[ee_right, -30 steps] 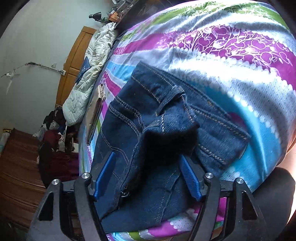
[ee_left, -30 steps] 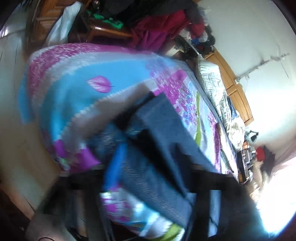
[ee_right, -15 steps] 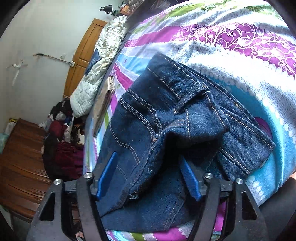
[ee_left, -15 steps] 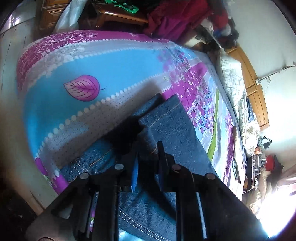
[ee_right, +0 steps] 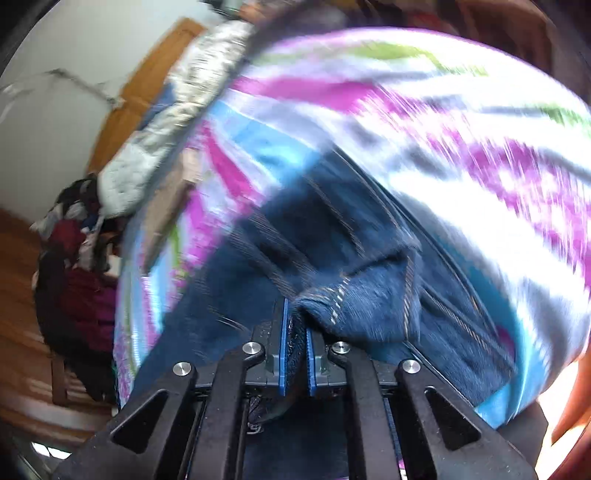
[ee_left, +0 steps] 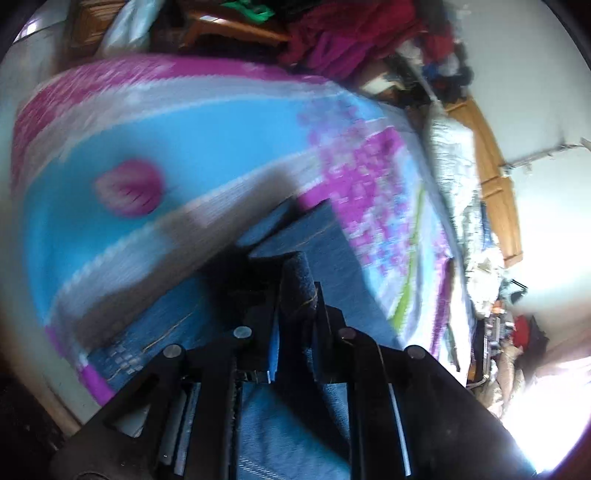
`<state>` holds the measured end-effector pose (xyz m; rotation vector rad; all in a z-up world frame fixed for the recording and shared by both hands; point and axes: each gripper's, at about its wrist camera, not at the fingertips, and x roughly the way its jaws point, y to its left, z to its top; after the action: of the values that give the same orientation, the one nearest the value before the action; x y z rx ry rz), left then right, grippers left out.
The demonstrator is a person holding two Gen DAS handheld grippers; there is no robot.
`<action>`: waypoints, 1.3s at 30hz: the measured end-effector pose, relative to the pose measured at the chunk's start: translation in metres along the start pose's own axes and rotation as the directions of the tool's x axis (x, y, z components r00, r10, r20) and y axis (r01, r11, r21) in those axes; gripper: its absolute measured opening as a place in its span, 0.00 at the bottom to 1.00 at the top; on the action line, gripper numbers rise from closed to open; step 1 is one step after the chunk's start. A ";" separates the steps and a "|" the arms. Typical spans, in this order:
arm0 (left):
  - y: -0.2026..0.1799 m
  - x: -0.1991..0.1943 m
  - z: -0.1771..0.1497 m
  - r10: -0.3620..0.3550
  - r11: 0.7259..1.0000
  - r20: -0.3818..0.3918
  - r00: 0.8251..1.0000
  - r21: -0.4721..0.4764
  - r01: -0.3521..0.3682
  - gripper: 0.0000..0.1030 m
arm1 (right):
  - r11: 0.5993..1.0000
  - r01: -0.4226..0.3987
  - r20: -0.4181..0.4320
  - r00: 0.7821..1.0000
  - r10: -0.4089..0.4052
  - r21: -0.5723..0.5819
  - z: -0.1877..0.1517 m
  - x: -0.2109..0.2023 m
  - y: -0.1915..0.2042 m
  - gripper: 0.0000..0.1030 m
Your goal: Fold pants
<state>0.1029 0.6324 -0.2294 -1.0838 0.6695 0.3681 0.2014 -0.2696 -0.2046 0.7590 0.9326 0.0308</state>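
Observation:
Dark blue jeans (ee_right: 332, 236) lie bunched on a bed with a purple, blue and white patterned cover (ee_right: 461, 122). In the right wrist view my right gripper (ee_right: 295, 325) is shut on a fold of the jeans near the waistband, with stitched denim bulging out to the right of the blue pads. In the left wrist view my left gripper (ee_left: 295, 291) is shut on a rolled edge of the jeans (ee_left: 321, 236), which stands up between the fingers. The rest of the fabric stretches ahead across the cover (ee_left: 155, 140). Both views are blurred by motion.
A white quilt (ee_left: 454, 162) lies along the wooden headboard (ee_left: 495, 184) at the far side of the bed. A heap of dark red clothes (ee_left: 343, 33) sits on furniture beyond the bed's end. The bed's near edge drops to the floor (ee_left: 33, 417).
My right gripper was open around the jeans and has now shut on a fold. My left gripper shut on the denim edge half a second ago and still holds it. Both are moving.

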 end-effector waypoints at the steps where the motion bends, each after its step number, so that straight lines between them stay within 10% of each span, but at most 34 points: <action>1: -0.006 -0.007 0.003 -0.047 0.999 0.013 0.999 0.010 0.047 0.13 | 0.997 -0.055 0.056 0.997 0.058 -0.048 0.007 -0.018 0.017 0.10; 5: -0.011 -0.058 -0.012 -0.191 0.980 0.107 0.976 0.084 0.182 0.13 | 0.993 -0.103 0.132 0.985 0.111 -0.066 -0.003 -0.055 0.012 0.09; 11: 0.084 -0.028 -0.041 -0.069 0.996 0.011 0.998 -0.051 0.070 0.12 | 0.998 0.058 -0.056 0.997 -0.058 0.010 -0.038 -0.005 -0.036 0.09; 39: 0.079 -0.049 -0.054 0.012 0.999 0.055 0.998 0.048 -0.014 0.11 | 0.993 0.119 -0.070 0.991 -0.116 0.030 -0.075 -0.035 -0.091 0.05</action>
<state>0.0032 0.6204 -0.2674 -1.0199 0.6339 0.3895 0.0988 -0.3065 -0.2616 0.7367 1.0437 -0.0629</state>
